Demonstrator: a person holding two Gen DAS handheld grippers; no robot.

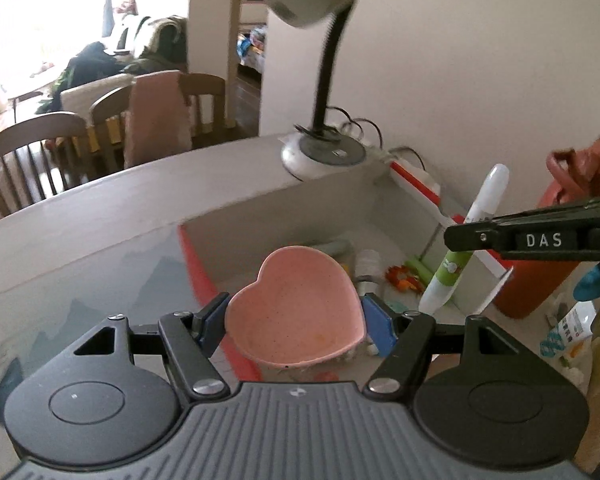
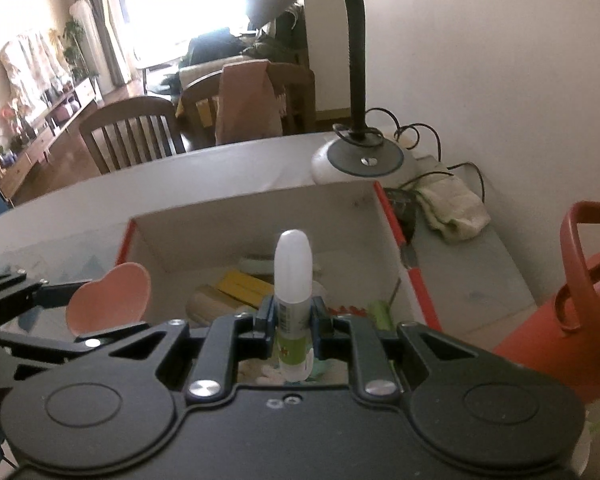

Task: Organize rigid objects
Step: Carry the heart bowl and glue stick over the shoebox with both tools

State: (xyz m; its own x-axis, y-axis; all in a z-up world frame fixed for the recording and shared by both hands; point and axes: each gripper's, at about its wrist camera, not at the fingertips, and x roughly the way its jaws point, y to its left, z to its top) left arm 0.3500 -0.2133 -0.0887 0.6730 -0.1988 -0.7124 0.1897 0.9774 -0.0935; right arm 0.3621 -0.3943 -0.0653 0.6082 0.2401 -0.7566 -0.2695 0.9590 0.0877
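My left gripper (image 1: 296, 320) is shut on a pink heart-shaped dish (image 1: 296, 312) and holds it over the near left corner of a white box with red edges (image 1: 276, 212). The dish also shows in the right wrist view (image 2: 108, 300). My right gripper (image 2: 293, 328) is shut on a white and green tube (image 2: 294, 280), held upright over the box (image 2: 260, 216). The tube also shows in the left wrist view (image 1: 472, 240), at the box's right side. Several small items lie in the box.
A desk lamp base (image 2: 360, 160) stands behind the box, with cables and a cream cloth (image 2: 452, 208) to its right. A red container with a handle (image 2: 572, 304) stands right of the box. Wooden chairs (image 2: 132, 132) stand beyond the table's far edge.
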